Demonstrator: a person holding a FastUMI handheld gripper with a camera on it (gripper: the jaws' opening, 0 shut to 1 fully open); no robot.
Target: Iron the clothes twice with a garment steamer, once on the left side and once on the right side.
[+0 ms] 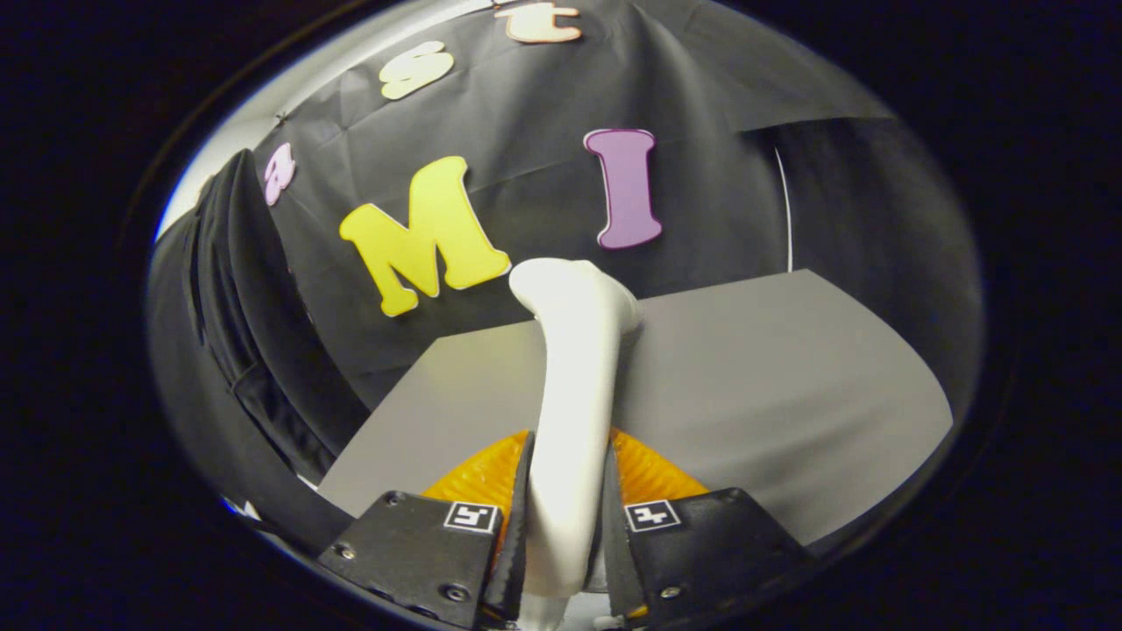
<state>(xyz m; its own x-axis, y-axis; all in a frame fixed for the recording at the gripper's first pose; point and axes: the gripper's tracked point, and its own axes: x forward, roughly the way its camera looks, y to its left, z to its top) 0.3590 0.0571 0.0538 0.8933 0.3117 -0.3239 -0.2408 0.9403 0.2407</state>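
Gripper (565,535) fingers clamped on white garment steamer (574,394) handle, seemingly above grey table (789,394).

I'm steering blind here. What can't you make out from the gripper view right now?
- Garment steamer: its head faces away past the bend, and its lower handle is hidden between the fingers of the gripper clamped on it.
- Dark garment: cut off by the view's edge, so left or right side is unclear.
- Grey table: near part hidden behind the fingers.

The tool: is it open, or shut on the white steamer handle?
Shut on the steamer handle: the tool has both fingers pressed against its sides, one on each, with the handle rising between them above the grey table.
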